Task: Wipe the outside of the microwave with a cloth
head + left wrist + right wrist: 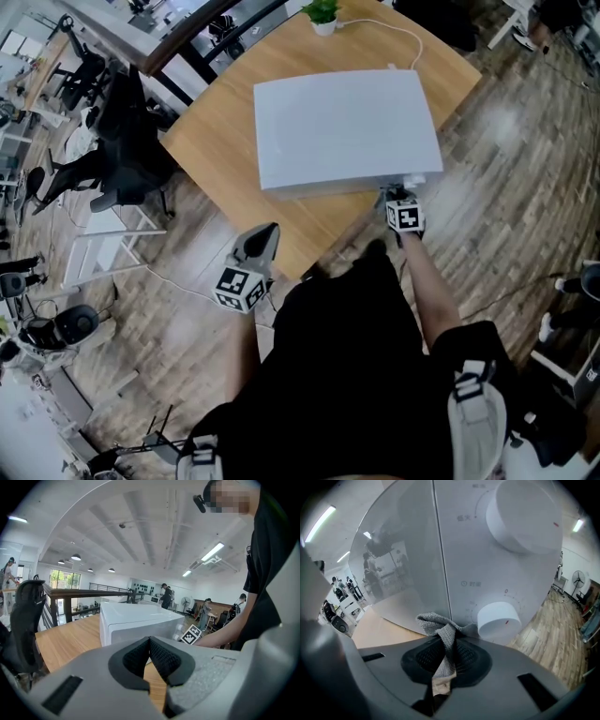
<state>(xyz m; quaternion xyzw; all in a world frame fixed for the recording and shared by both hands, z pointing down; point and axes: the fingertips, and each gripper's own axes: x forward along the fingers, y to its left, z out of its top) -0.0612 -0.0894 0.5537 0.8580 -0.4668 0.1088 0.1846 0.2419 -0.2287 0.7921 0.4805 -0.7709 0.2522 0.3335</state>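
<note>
A white microwave (342,127) stands on a wooden table (220,141). My right gripper (396,200) is at the microwave's front right corner, shut on a grey knitted cloth (440,632). In the right gripper view the cloth presses against the front panel, beside the lower white knob (499,619) and below the upper knob (522,513). The glass door (401,564) fills the left of that view. My left gripper (258,246) hangs off the table's near edge, shut with nothing in it. The left gripper view shows the microwave (136,620) beyond its jaws.
A small potted plant (322,15) stands at the table's far edge, with a white cable (394,33) running to the microwave. Black office chairs (127,141) stand left of the table. Wooden floor (525,159) lies to the right.
</note>
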